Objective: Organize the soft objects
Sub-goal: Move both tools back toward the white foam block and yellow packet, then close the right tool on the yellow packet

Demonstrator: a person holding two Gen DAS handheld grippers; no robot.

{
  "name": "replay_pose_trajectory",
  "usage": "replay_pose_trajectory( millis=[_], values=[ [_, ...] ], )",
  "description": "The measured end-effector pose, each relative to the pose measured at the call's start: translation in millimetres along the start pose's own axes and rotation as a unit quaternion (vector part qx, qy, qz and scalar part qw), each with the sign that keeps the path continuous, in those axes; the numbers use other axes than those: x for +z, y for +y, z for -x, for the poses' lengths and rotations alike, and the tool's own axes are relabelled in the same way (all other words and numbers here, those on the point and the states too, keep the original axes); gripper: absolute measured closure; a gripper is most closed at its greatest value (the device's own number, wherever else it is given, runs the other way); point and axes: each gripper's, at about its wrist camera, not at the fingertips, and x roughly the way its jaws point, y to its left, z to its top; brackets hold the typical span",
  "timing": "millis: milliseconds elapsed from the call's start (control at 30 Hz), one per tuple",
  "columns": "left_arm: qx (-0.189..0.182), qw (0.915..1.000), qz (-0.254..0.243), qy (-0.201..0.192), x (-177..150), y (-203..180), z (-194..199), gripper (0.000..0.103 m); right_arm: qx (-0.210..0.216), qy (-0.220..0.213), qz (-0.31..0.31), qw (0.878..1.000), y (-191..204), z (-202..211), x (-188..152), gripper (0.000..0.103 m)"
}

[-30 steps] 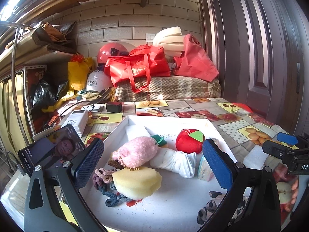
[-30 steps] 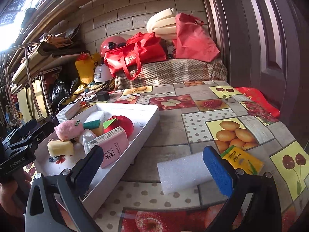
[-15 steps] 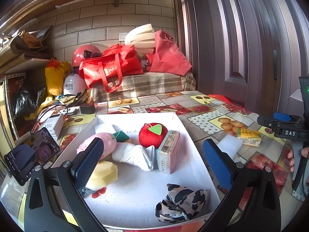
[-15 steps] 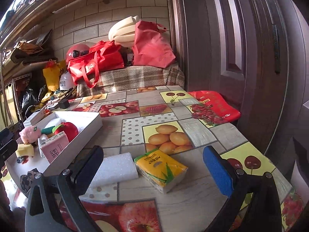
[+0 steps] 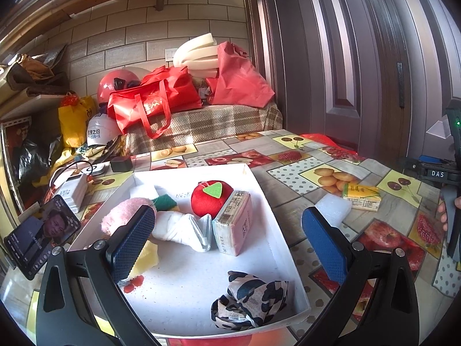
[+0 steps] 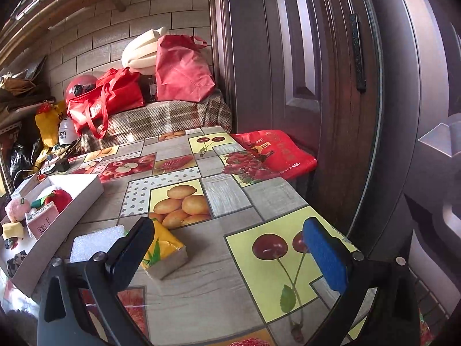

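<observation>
A white tray (image 5: 260,190) holds a red plush apple (image 5: 211,200), a pink plush (image 5: 121,219), a white cloth roll (image 5: 184,230), a pink tissue pack (image 5: 233,227), a yellow sponge (image 5: 145,258) and a spotted cloth (image 5: 247,300). My left gripper (image 5: 227,242) hovers open above the tray, nothing between its pads. To the tray's right on the table lie a white foam block (image 5: 334,212) and a yellow tissue pack (image 5: 361,197). My right gripper (image 6: 230,248) is open over the table; the yellow tissue pack (image 6: 164,249) and foam block (image 6: 95,243) sit by its left finger.
A phone (image 5: 40,236) leans at the tray's left, with a white charger box (image 5: 72,190) behind it. Red bags (image 5: 152,101) and foam rolls (image 5: 196,54) rest on a plaid bench at the back. A dark door (image 6: 317,86) stands right; a red bag (image 6: 276,152) lies at the table's edge.
Both views have swung to the right. The left gripper now sits over the tray's right half. The right gripper has passed the foam block and tissue pack toward the door side.
</observation>
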Motion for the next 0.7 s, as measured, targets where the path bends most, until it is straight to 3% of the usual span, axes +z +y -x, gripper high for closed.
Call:
replay_pose_trajectory(
  millis=[133,267,400,633,700],
  values=[
    [-0.011,0.9999,0.005,0.004,-1,-1,0,0.000,0.010,0.009,0.010,1.000,3,-2,0,0.000],
    [-0.027,0.9996,-0.001,0.012,1,-10,-3,0.000,0.043,0.046,0.049,0.997,17,-17,1,0.000],
    [-0.058,0.9980,-0.011,0.022,3,-26,-8,0.000,0.116,0.096,0.103,0.983,41,-38,-1,0.000],
    [-0.078,0.9946,-0.057,0.036,5,-58,-14,0.000,0.151,0.161,0.173,0.960,75,-80,-4,0.000],
    [-0.078,0.9941,-0.063,0.041,5,-60,-16,0.000,0.161,0.185,0.179,0.953,78,-87,-9,0.007]
  ],
)
